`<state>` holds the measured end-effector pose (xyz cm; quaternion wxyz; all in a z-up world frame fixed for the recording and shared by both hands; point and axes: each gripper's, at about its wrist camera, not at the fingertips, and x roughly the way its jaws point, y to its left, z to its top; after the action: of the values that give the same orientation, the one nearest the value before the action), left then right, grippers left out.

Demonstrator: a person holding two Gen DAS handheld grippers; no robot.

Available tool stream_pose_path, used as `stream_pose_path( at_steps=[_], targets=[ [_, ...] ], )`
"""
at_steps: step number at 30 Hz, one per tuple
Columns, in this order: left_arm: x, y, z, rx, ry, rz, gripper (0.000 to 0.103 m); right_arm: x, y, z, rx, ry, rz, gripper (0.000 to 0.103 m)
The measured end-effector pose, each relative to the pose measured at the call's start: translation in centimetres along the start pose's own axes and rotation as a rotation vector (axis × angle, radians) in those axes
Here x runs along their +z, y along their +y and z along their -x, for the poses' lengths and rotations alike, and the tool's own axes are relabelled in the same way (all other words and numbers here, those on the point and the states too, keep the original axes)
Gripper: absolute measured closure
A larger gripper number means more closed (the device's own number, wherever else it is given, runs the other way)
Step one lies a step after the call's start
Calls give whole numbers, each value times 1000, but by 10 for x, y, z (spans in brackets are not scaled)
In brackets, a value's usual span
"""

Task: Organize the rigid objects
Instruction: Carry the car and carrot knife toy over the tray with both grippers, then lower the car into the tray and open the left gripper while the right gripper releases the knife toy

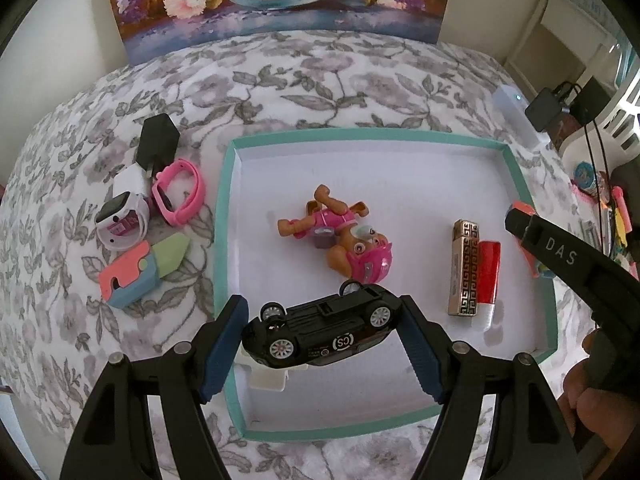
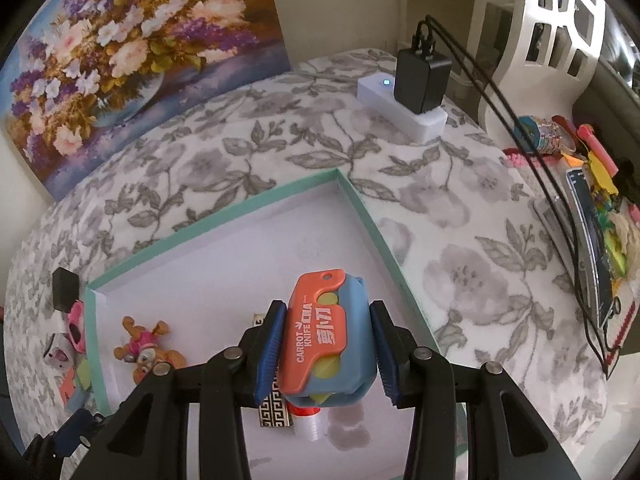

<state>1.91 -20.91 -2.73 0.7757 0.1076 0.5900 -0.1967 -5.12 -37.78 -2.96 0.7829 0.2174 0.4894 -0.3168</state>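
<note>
My left claw (image 1: 324,344) points steeply down, its blue pads (image 1: 224,350) pressed on both ends of an upturned black car (image 1: 320,334) hung crosswise between them, jaws fairly wide. My right claw (image 2: 326,354) also tilts steeply down, jaws narrower, pads (image 2: 272,354) clamped on the flanks of an orange and blue toy knife (image 2: 326,336) that stands out past the fingertips. From the left claw, the right one's black arm (image 1: 568,264) slants in on the right, my hand (image 1: 596,408) gripping its handle below.

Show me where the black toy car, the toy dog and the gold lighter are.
black toy car (image 1: 324,336), left wrist view, on its underside.
toy dog (image 1: 340,236), left wrist view, on its body.
gold lighter (image 1: 464,268), left wrist view, on its patterned side.
</note>
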Motion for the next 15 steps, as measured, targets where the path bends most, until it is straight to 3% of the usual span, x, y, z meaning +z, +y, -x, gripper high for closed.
stream_pose_path(
  at_steps=[15],
  targets=[
    [-1, -2, -8, -3, 34, -2, 26, -4, 5, -10, -14, 61, 29, 57]
  ],
)
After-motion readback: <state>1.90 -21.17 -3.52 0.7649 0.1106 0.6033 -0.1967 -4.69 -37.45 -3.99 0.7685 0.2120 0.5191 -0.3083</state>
